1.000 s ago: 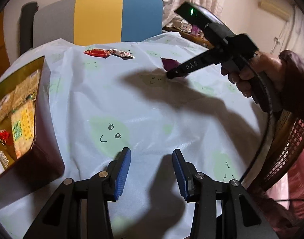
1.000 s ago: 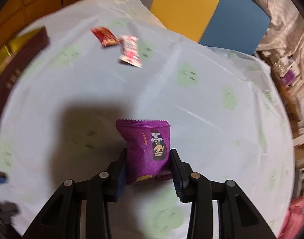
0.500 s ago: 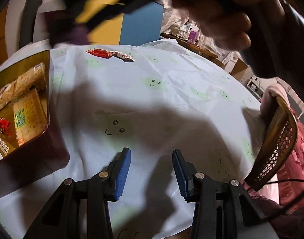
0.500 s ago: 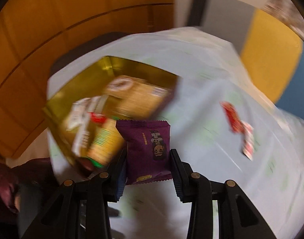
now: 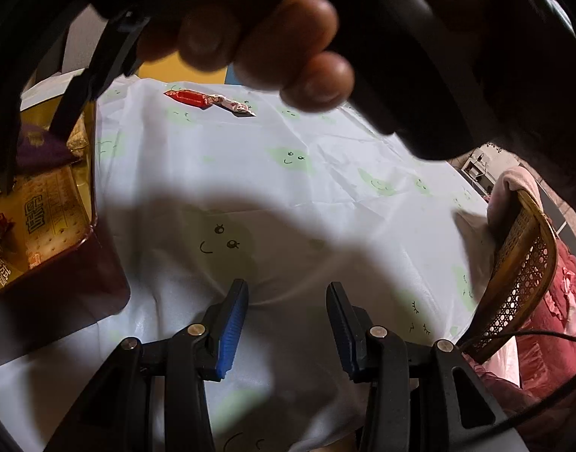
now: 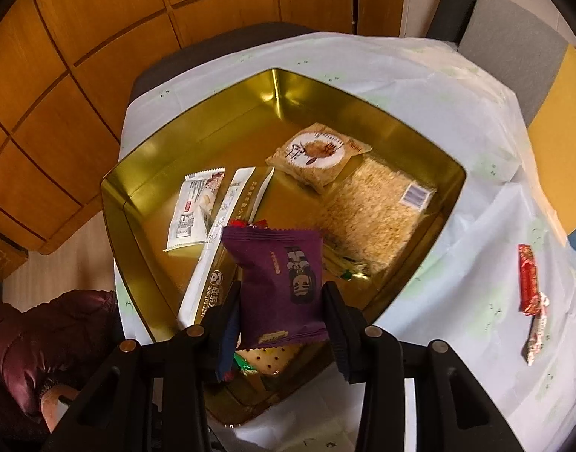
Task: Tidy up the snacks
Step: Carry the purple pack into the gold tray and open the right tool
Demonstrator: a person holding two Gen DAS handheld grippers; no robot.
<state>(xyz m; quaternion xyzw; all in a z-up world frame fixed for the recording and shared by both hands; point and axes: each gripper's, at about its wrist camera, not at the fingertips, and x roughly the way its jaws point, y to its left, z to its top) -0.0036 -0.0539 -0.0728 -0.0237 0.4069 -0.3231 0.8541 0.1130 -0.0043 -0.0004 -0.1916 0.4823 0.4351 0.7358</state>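
Note:
A purple snack packet (image 6: 276, 282) hangs upright between the fingers of my right gripper (image 6: 280, 312), above the open gold tin (image 6: 212, 113). The jaws are opening, but the pads still touch the packet's sides. The tin holds several packets: rice-crisp bars, white sachets and a biscuit pack. In the left wrist view the right gripper (image 5: 31, 160) reaches over the tin (image 5: 92, 173) with the purple packet (image 5: 39, 147) in it. My left gripper (image 5: 286, 324) is open and holds nothing, low over the tablecloth. A red candy (image 5: 188, 97) and a white-red one (image 5: 235, 107) lie at the far side.
A person's hand (image 5: 250, 37) on the right gripper's handle fills the top of the left wrist view. A wicker chair (image 5: 521, 275) stands at the table's right edge. The two candies (image 6: 527, 278) lie right of the tin. A maroon sleeve (image 6: 43, 339) is at lower left.
My right gripper carried the purple packet leftward across the table and now holds it over the tin. The left gripper stayed in place and stayed open.

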